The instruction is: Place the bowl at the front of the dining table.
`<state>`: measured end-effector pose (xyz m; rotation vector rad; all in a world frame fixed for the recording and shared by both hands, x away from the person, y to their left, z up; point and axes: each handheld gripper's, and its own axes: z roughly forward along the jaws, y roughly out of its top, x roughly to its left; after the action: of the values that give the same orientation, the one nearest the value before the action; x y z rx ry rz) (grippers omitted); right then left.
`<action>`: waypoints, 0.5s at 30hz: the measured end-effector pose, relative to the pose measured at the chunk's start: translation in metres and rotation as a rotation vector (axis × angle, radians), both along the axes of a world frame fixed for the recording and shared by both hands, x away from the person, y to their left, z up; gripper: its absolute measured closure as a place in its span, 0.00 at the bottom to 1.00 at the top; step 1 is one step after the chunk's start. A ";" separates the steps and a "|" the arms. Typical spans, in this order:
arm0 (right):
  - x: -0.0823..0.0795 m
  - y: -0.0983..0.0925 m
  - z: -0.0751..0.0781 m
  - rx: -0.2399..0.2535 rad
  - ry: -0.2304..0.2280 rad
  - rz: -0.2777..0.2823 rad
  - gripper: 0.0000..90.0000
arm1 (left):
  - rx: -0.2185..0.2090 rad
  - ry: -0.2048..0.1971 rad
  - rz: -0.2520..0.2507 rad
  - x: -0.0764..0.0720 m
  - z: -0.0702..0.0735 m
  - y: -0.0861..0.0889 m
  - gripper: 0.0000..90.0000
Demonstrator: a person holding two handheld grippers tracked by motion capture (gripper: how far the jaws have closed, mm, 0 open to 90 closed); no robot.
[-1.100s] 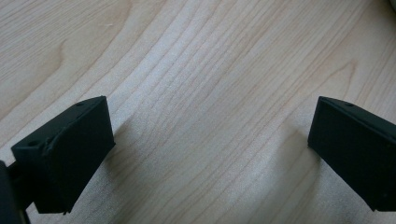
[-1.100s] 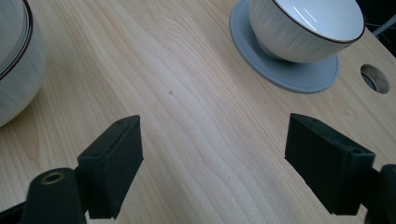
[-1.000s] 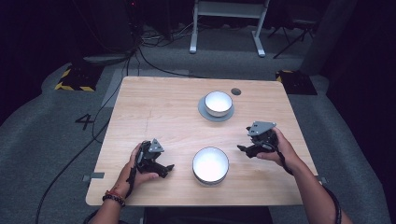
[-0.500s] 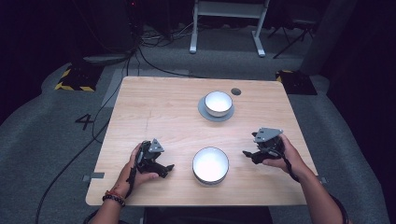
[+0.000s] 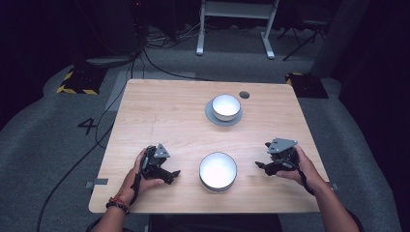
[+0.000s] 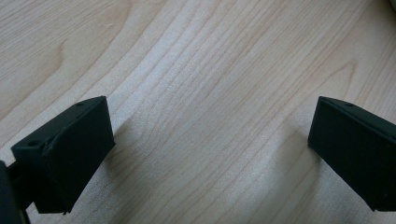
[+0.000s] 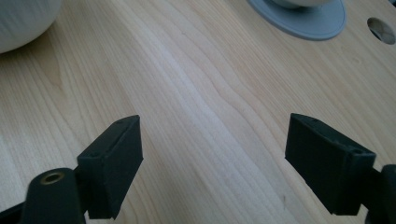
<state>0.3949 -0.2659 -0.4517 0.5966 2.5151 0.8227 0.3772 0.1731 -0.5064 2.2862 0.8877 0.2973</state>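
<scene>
Right gripper (image 5: 261, 166) lower & nearer than 1 sec ago, jaws wide apart, by near bowl (image 5: 218, 170). Left gripper (image 5: 175, 175) same spot, spread too.

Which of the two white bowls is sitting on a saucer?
The far white bowl stands on a round grey saucer; the near white bowl, between the grippers, rests directly on the wooden table.

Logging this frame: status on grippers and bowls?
Left gripper and right gripper open, empty. Near bowl untouched between them; far bowl on saucer. Nothing in the way.
</scene>
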 end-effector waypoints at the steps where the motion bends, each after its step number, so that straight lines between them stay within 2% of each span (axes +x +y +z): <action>1: -0.001 -0.001 -0.001 0.003 0.006 -0.003 0.21 | 0.000 0.000 0.000 0.000 0.000 0.000 0.00; 3: -0.004 -0.001 -0.003 0.018 0.022 -0.031 0.21 | 0.002 0.000 -0.001 0.000 0.000 0.000 0.01; 4: -0.005 -0.003 -0.004 0.020 0.023 -0.028 0.21 | 0.000 0.000 0.000 0.000 0.000 0.000 0.00; 5: -0.004 -0.006 -0.005 0.000 0.009 -0.007 0.21 | 0.000 0.000 0.000 0.000 0.000 0.000 0.00; 7: -0.005 -0.009 -0.007 0.005 0.015 -0.010 0.21 | 0.000 0.000 0.000 0.000 0.000 0.000 0.00; 8: -0.008 -0.009 -0.008 0.019 0.031 -0.037 0.21 | 0.000 0.000 0.000 0.000 0.000 0.000 0.00; 15: -0.013 -0.018 -0.013 0.026 0.039 -0.053 0.21 | 0.000 0.000 0.000 0.000 0.000 0.000 0.00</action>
<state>0.3821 -0.2840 -0.4649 0.6917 2.5158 0.8334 0.3772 0.1731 -0.5064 2.2863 0.8878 0.2973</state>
